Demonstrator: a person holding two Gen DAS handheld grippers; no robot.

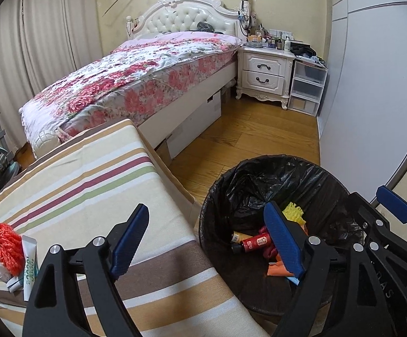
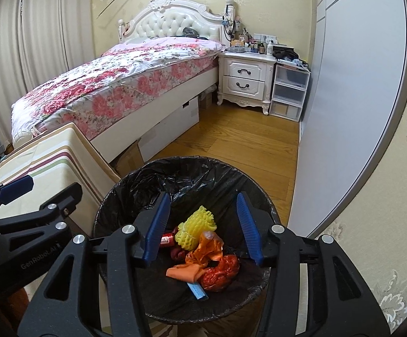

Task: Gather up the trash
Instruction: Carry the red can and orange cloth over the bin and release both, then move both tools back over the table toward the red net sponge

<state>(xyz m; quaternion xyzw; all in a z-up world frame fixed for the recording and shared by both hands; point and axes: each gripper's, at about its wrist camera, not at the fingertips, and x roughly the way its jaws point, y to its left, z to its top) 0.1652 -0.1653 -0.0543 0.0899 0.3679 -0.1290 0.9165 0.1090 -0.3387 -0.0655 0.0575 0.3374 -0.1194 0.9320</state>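
The right claw (image 2: 202, 227) hangs over the trash bin (image 2: 113, 196), its blue fingers spread wide with nothing between them. The bin is lined with a black bag (image 2: 192, 177) and stands on the wooden floor (image 2: 245, 140), just right of the worktop (image 1: 91, 174), which is covered by a striped cloth. Inside the bin lie a yellow foam net (image 2: 196, 226), an orange plastic bag (image 2: 206, 251), a red mesh wad (image 2: 221, 271), a red bottle (image 1: 255, 243) and a blue strip (image 2: 198, 290), all heaped together on the bottom. The left claw (image 1: 206, 241) is also wide open and holds nothing; one finger sits over the near part of the worktop, the other over the bin's left side. On the worktop's near left edge some trash remains: an orange net ball (image 1: 8, 248), a white tube with green lettering (image 1: 29, 266) touching it on the right, and crumpled white paper (image 1: 0, 269) beneath. Far behind stand a bed (image 1: 136, 84) with a floral quilt, a white nightstand (image 1: 265, 73) and clear plastic drawers (image 1: 307, 90) to its right.
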